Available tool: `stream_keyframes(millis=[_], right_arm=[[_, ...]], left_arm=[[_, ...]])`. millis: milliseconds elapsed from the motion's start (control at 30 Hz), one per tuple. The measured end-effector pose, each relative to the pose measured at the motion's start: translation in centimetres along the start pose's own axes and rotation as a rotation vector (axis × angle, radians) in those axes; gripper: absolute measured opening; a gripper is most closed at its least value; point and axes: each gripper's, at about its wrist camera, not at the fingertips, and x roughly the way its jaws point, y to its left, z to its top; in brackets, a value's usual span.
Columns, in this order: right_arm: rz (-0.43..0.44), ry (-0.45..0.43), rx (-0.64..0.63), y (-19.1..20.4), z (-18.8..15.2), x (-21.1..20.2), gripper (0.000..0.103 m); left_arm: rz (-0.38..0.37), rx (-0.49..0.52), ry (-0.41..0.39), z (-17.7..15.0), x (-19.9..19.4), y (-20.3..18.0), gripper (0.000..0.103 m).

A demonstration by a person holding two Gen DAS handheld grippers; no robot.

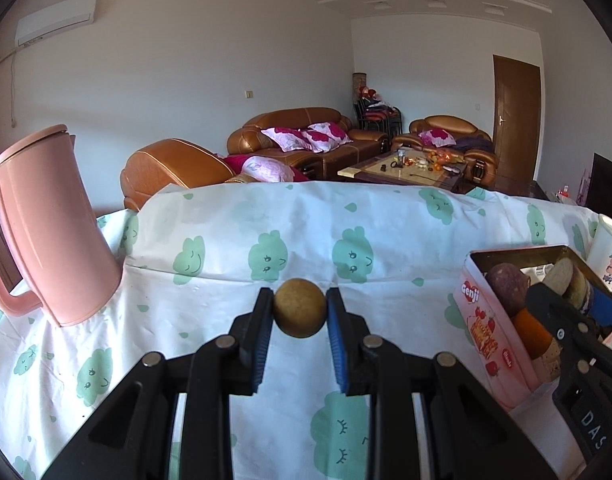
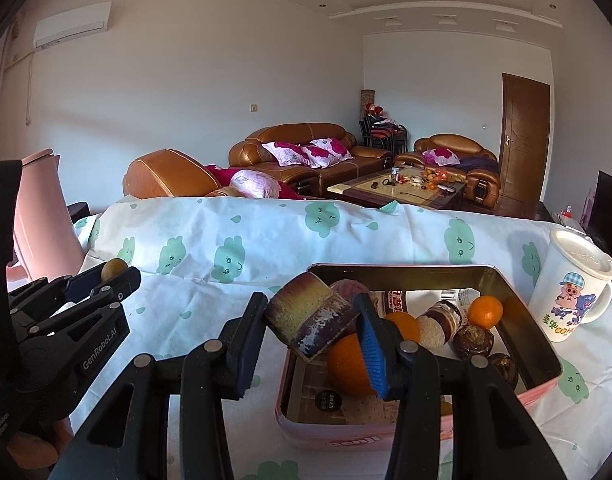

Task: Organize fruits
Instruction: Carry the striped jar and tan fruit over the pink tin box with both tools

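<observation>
My left gripper (image 1: 299,314) is shut on a small round tan fruit (image 1: 299,313) and holds it above the cloth-covered table; it also shows in the right wrist view (image 2: 114,270). My right gripper (image 2: 312,330) is shut on a short piece of sugarcane (image 2: 312,314) and holds it over the left end of the pink tin box (image 2: 346,436). The tin holds oranges (image 2: 484,311), more cane pieces (image 2: 440,322) and dark round fruits (image 2: 473,341). In the left wrist view the tin (image 1: 484,322) sits at the right, with the right gripper's fingers (image 1: 604,306) over it.
A pink kettle (image 1: 49,224) stands at the table's left. A white cartoon mug (image 2: 574,286) stands right of the tin. The table wears a white cloth with green prints (image 1: 265,240). Sofas and a coffee table lie beyond.
</observation>
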Motion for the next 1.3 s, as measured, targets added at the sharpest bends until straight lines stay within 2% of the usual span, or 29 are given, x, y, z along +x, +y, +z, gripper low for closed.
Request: stream_keyframes(millis=[333, 800, 1067, 1300], right_arm=[[-0.036, -0.018, -0.024, -0.1, -0.4, -1.2, 0.047], [-0.040, -0.032, -0.065, -1.3, -1.3, -3.2, 0.047], [-0.076, -0.043, -0.082, -3.2, -1.8, -4.1, 0.047], [-0.134, -0.042, -0.053, -6.7, -1.8, -4.5, 0.046]], left_arm=[[-0.005, -0.002, -0.022, -0.8, -1.6, -0.3, 0.028], [-0.021, 0.030, -0.048, -1.5, -3.5, -2.1, 0.028], [-0.073, 0.032, -0.019, -1.8, -3.7, -3.6, 0.028], [-0.117, 0.061, -0.016, -1.6, -3.8, -6.3, 0.028]])
